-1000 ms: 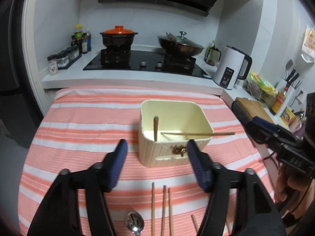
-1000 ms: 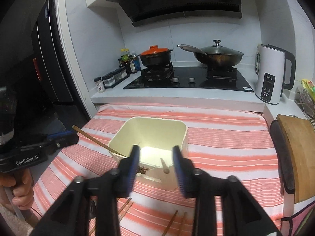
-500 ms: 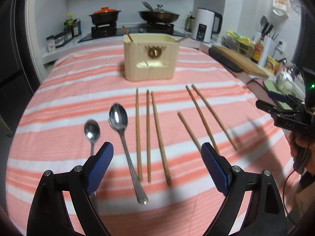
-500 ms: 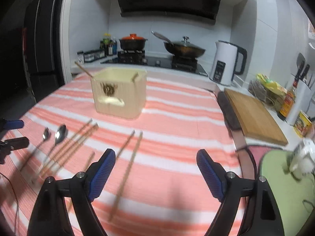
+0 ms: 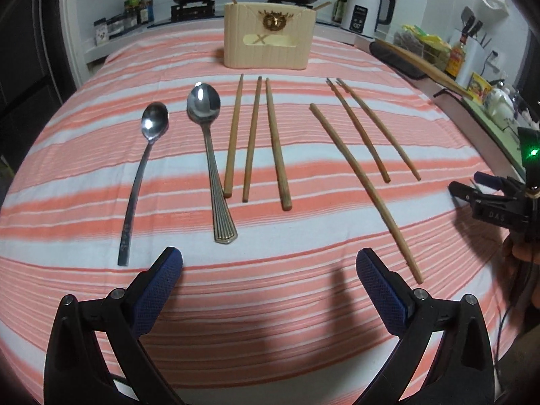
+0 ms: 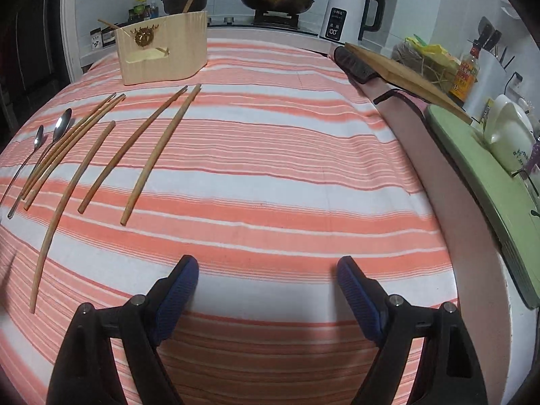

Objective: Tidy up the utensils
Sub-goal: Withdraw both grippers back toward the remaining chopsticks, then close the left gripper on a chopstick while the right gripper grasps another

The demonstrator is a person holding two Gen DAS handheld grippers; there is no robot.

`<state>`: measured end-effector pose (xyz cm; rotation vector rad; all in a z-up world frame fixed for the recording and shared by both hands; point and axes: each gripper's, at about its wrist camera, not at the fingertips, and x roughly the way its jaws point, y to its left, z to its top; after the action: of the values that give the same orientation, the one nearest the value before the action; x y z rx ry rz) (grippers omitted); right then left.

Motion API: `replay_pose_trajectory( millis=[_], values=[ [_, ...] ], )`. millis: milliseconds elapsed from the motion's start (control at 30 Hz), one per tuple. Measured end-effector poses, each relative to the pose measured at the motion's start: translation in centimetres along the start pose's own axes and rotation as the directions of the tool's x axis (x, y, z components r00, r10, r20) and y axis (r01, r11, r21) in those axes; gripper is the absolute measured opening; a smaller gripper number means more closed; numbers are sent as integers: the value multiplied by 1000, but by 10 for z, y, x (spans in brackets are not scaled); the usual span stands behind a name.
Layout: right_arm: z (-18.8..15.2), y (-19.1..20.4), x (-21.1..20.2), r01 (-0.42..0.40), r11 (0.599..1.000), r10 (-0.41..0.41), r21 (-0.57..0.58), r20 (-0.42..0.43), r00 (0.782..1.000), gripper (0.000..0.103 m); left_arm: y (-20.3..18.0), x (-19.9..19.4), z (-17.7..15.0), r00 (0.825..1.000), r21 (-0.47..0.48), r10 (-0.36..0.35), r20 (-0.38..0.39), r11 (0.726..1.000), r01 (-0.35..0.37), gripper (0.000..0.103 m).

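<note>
With each gripper, left (image 5: pixel 266 270) and right (image 6: pixel 266 275), spread wide and empty, the person should pinch one chopstick (image 5: pixel 362 182) mid-length and tip it upright into the box (image 5: pixel 270 35) beyond.

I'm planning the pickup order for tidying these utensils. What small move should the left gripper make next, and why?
Probably ease the left gripper forward and down over the larger spoon. Its jaws have just been opening and stand wide with nothing between them, the spoon's handle end lies nearest ahead, and the cream holder waits at the far side.
</note>
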<state>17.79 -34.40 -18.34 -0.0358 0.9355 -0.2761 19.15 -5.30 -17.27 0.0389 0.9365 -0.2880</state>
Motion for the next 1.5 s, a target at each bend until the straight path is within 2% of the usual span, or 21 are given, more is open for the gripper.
replay_pose_trajectory(
  millis=[133,267,300,367,400,700,833,900,967,1067,1267,1500],
  values=[
    [1,1,1,-3,1000,3,8,3,1000,87,4,12,-7,999,-14,12,-31,1000,-12,102],
    [0,-11,6,-75,995,77,70,-16,997,87,-3,15,-10,998,28,53,-24,998,-52,102],
    [-1,-14,7,-89,993,90,83,-17,996,90,-6,16,-10,998,42,65,-26,997,-64,103],
    [0,-9,10,-90,994,93,68,-33,995,100,-6,16,-9,998,41,62,-27,997,-61,103],
    [0,-7,10,-79,995,81,57,-34,996,101,-5,17,-9,998,40,60,-27,997,-59,103],
    [-1,-7,11,-94,993,97,72,-38,995,103,-5,18,-8,997,35,68,-26,997,-67,103],
    [-1,-7,12,-95,993,98,73,-38,994,103,-1,13,-7,1000,10,20,-3,1000,-20,101],
    [0,-7,12,-95,993,98,72,-38,994,103,0,9,-4,1000,6,-17,15,1000,17,98],
    [-1,-7,12,-95,993,98,72,-39,994,103,-3,7,1,999,21,-24,25,1000,24,82],
    [-1,-7,12,-95,993,98,72,-39,994,103,-8,9,11,999,34,-35,33,999,34,67],
    [-1,-7,12,-96,993,99,72,-39,994,103,-15,24,25,999,27,-47,24,999,46,41],
    [-1,-8,11,-96,993,99,71,-38,994,103,-26,32,25,999,59,-22,26,998,20,32]
  ],
)
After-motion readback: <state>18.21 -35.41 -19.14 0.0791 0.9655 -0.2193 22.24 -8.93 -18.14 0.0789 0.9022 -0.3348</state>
